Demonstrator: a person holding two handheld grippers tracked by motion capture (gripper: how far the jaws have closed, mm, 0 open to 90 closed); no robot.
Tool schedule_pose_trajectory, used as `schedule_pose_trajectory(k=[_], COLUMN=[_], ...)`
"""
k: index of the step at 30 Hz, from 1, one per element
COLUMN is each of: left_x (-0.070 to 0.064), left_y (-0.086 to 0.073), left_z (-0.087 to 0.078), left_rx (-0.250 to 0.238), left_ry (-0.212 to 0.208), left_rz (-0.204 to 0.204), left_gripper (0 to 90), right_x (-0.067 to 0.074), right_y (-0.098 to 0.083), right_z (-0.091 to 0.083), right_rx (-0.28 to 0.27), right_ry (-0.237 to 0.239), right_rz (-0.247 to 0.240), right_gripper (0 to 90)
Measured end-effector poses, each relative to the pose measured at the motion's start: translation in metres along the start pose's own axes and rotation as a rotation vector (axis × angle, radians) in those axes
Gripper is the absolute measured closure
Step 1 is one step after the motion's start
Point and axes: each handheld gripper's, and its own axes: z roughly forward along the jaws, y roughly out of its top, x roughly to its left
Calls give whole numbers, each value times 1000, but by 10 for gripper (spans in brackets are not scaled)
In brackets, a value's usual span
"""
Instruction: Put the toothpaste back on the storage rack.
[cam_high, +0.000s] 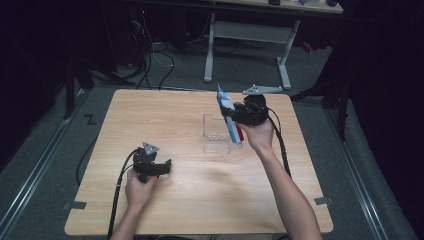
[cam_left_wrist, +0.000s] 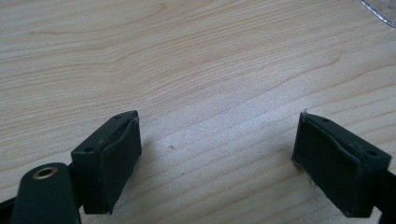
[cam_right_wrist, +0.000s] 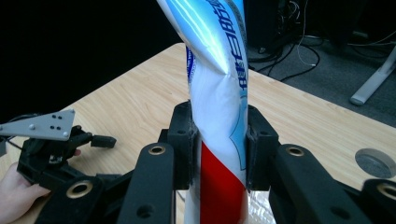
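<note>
A white, blue and red toothpaste tube (cam_high: 229, 119) stands nearly upright in the air above the table, crimped end up. My right gripper (cam_high: 235, 116) is shut on its middle; in the right gripper view the two pads (cam_right_wrist: 187, 142) squeeze the tube (cam_right_wrist: 219, 112) from both sides. Its lower end hangs just right of a clear plastic holder (cam_high: 216, 135) standing on the wooden table (cam_high: 150, 115). My left gripper (cam_high: 169, 166) rests low over the table at the front left, open, with bare wood between its pads (cam_left_wrist: 109, 161).
A corner of the clear holder (cam_left_wrist: 378, 11) shows at the top right of the left gripper view. Black cables trail from both grippers toward the front edge. A white desk frame (cam_high: 247, 47) and floor cables lie beyond the table's far edge.
</note>
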Motion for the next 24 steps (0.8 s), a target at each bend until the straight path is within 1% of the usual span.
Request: schedule_pose_trajectory(k=[4, 9, 12, 16, 24], left_x=[0, 0, 0, 0, 0], left_y=[0, 0, 0, 0, 0], left_z=[0, 0, 0, 0, 0], left_rx=[0, 0, 0, 0, 0], left_ry=[0, 0, 0, 0, 0], left_rz=[0, 0, 0, 0, 0], left_gripper=[155, 155, 155, 155, 155], right_x=[-1, -1, -1, -1, -4], right_y=[6, 10, 14, 17, 21], right_z=[6, 12, 15, 19, 28], right_rx=[-9, -7, -17, -25, -23], right_ry=[-10, -12, -9, -8, -29], right_rz=[3, 9, 10, 22, 29], right_gripper=[695, 695, 695, 694, 693])
